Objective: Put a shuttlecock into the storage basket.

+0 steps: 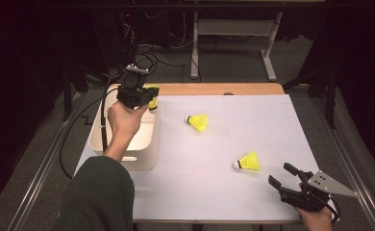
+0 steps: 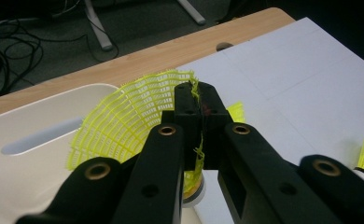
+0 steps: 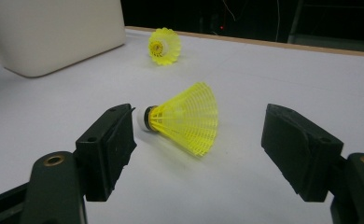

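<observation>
My left gripper (image 1: 144, 98) is held above the far right corner of the white bin (image 1: 147, 159), shut on the skirt of a yellow shuttlecock (image 2: 124, 116); its jaws pinch the mesh edge and the cork hangs below. Two more yellow shuttlecocks lie on the white table: one at mid table (image 1: 198, 122), one nearer the front right (image 1: 248, 161). My right gripper (image 1: 281, 175) rests low at the front right corner, open. In the right gripper view that near shuttlecock (image 3: 185, 119) lies on its side just beyond the wide-apart jaws, white cork to the left.
The white table sheet (image 1: 253, 115) covers a wooden tabletop (image 1: 214, 89). The white bin (image 2: 26, 154) with a slot handle stands at the table's left side. Past the far edge are desk legs (image 1: 269, 53) and cables on the floor (image 1: 147, 53).
</observation>
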`<act>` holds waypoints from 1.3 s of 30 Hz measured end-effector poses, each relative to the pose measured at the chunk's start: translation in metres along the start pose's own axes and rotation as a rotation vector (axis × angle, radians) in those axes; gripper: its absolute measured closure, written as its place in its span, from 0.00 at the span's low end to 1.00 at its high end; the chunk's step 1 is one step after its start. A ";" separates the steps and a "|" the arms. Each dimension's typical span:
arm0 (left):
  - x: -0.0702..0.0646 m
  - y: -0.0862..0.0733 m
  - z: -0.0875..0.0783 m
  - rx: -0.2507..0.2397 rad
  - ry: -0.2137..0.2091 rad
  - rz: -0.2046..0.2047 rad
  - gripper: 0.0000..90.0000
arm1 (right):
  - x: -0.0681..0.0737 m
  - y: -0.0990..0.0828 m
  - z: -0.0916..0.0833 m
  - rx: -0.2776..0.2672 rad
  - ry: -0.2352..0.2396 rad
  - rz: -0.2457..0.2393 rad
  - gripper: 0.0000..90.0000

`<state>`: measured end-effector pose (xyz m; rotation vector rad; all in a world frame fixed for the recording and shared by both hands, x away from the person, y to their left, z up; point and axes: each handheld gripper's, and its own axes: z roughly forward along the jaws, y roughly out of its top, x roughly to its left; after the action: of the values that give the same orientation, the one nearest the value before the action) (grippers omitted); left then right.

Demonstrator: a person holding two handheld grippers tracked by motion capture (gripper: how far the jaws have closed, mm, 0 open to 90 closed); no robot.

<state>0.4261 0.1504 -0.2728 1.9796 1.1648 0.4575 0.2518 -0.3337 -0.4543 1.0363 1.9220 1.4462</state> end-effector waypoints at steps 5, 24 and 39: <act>0.004 -0.003 -0.001 -0.002 0.003 -0.008 0.99 | 0.000 0.000 0.000 -0.002 -0.001 0.001 0.29; 0.018 -0.015 -0.008 -0.008 0.020 -0.026 0.99 | 0.000 0.000 0.000 0.000 -0.001 -0.001 0.29; 0.026 -0.023 0.004 0.011 0.019 -0.041 0.99 | 0.000 0.000 0.000 0.000 -0.006 0.002 0.29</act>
<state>0.4286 0.1779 -0.2952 1.9607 1.2200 0.4501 0.2517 -0.3341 -0.4543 1.0422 1.9170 1.4427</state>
